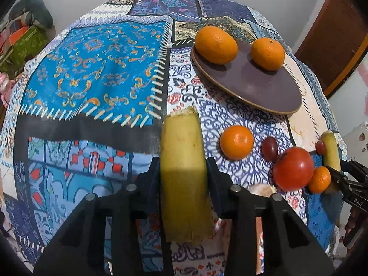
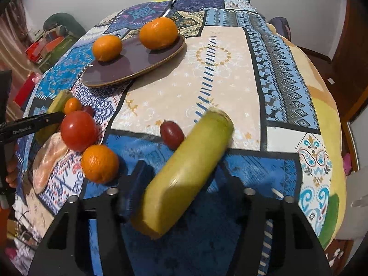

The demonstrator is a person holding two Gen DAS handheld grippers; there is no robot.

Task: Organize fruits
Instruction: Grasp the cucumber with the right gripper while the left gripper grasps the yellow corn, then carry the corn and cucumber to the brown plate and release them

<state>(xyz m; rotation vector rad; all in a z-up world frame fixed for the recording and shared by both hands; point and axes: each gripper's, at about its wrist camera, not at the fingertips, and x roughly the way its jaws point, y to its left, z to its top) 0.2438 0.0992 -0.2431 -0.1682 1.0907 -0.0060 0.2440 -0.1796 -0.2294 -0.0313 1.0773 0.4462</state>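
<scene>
Our left tongs [image 1: 184,172] pinch a yellow banana piece [image 1: 182,174] from both sides. Its long side runs straight away from us, with one cut end close to us and the other cut end pointing at the far side of the bed [image 1: 92,69]. The bed has a patchwork cover.

Our right tongs [image 2: 184,179] have a second banana piece [image 2: 188,168] between them. This piece is blurry. It lies slanted, with the near end low and to the left and the far end up and to the right. The left finger touches it, but the right finger is hidden behind the fruit, so we cannot tell if these tongs squeeze it.

A little farther out, a small orange [image 2: 100,163] sits just beside a red tomato [image 2: 79,130]. A dark grape [image 2: 172,135] lies next to the slanted banana piece. Another small orange [image 1: 237,142] and a second grape [image 1: 270,148] lie near the tomato.

Farthest away is a brown plate [image 1: 264,85]. Two oranges sit on it, one big [image 1: 216,44] and one rounder [image 1: 268,54], a little apart.
</scene>
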